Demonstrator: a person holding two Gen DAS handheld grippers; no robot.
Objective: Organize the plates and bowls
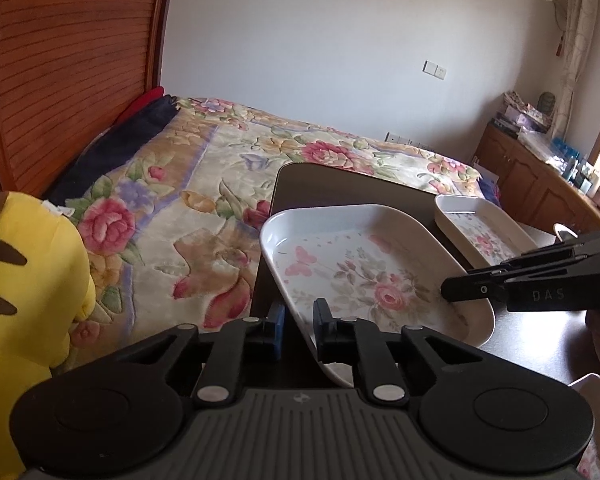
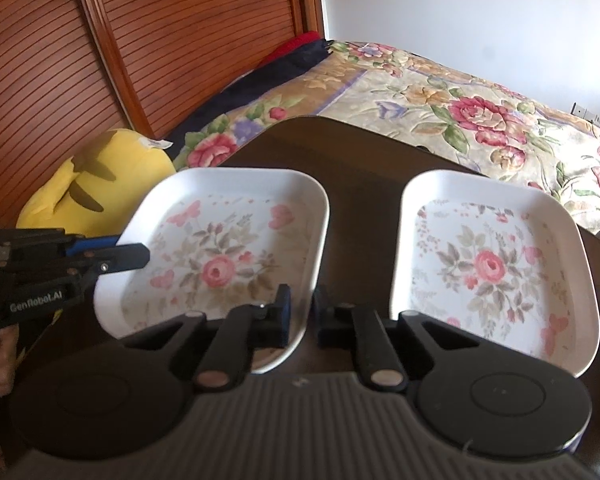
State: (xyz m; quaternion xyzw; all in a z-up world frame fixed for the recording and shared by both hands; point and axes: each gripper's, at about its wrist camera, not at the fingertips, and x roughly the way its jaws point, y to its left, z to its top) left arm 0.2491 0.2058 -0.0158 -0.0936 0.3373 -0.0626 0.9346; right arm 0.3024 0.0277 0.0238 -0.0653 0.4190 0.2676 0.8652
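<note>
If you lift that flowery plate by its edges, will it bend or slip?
The left flowery plate looks stiff, so it probably won't bend. Its glossy white rim looks smooth, so it might slip. The left hand-held gripper and right hand-held gripper straddle opposite edges, which should keep it level.

Two square floral plates sit on one dark counter (image 2: 360,184): the left plate (image 2: 220,240) and the right plate (image 2: 496,264). Beside the counter lie one bed (image 2: 460,92) and one yellow plush toy (image 2: 100,184). Two hand-held grippers show, left hand-held gripper (image 1: 298,328) and right hand-held gripper (image 2: 302,312).

Home bedroom: floral-quilted bed (image 1: 236,168), wooden headboard (image 1: 72,60)
</note>
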